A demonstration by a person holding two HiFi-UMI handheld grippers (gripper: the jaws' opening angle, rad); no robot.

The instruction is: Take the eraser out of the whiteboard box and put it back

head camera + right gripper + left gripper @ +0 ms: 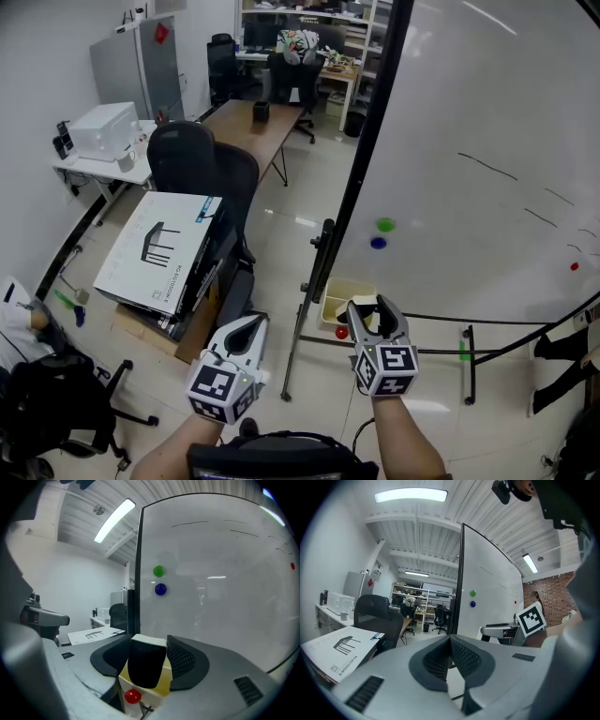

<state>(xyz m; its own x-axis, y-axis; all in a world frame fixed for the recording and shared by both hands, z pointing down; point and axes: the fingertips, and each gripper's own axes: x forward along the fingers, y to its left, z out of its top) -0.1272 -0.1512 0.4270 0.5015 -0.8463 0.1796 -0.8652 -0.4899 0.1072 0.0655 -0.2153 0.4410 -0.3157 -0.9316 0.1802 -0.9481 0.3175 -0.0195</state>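
My right gripper [149, 643] is shut on the eraser [145, 667], a black block with a white top that stands upright between the pads. Just under it is the pale yellow whiteboard box [164, 682], with a red magnet [132, 696] on its front. In the head view the right gripper [377, 314] hovers over the box [341, 298] at the whiteboard's lower left corner. My left gripper [251, 328] hangs to the left of it over the floor. Its jaws meet at the tip [451, 639] with nothing between them.
The whiteboard [469, 141] carries a green magnet [385, 225] and a blue magnet [378, 243], and its stand legs [302, 319] spread over the floor. A flat carton [159, 248] and a black office chair [202, 164] stand at the left. People's legs show at the right edge [562, 361].
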